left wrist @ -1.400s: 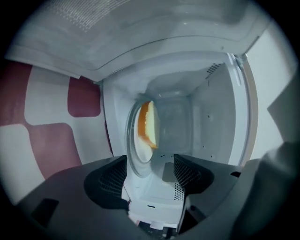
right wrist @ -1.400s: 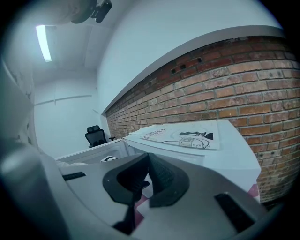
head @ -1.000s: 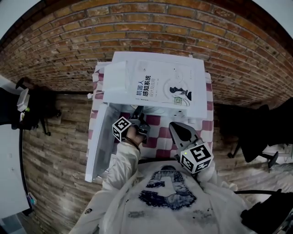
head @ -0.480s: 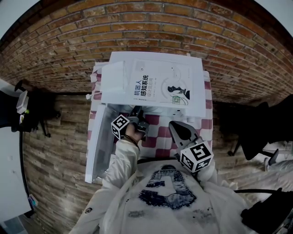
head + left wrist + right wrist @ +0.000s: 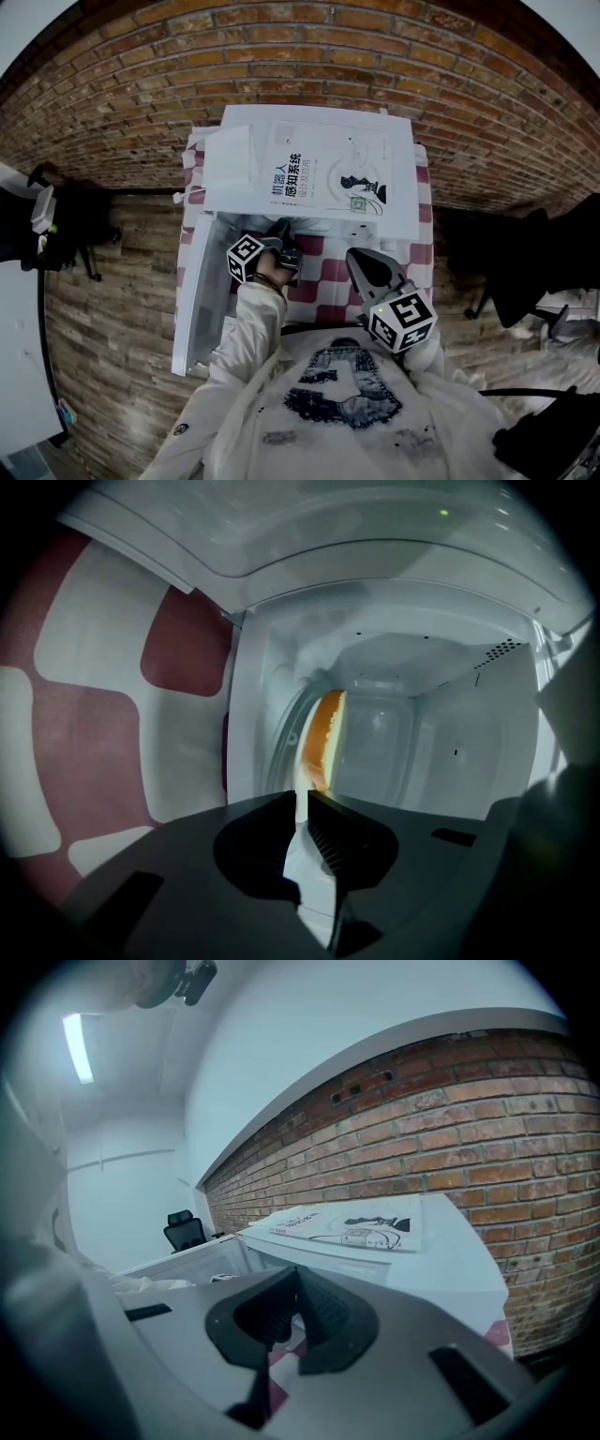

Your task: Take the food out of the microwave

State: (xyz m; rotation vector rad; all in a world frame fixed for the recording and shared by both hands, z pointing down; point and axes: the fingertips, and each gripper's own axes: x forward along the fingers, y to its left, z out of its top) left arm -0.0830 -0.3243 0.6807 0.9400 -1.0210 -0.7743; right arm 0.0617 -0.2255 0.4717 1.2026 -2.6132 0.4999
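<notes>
The white microwave [image 5: 403, 202] stands on a red-and-white checked cloth [image 5: 323, 281] with its door [image 5: 202, 300] swung open to the left. My left gripper [image 5: 281, 232] reaches into the opening. In the left gripper view, which is rolled sideways, its jaws [image 5: 302, 797] have just been closing and now press on the white plate rim [image 5: 298, 850]. Orange food [image 5: 323, 738] lies on that plate inside the cavity [image 5: 441, 733]. My right gripper [image 5: 354, 258] hangs back over the cloth, shut and empty [image 5: 292, 1279].
A printed book [image 5: 323, 178] lies on top of the microwave, also in the right gripper view [image 5: 347, 1227]. A brick wall [image 5: 309, 56] rises behind. The open door blocks the left side. A dark chair [image 5: 525, 272] stands at the right.
The left gripper has stayed at the microwave's mouth and the right gripper has kept still. The head view has shifted only slightly.
</notes>
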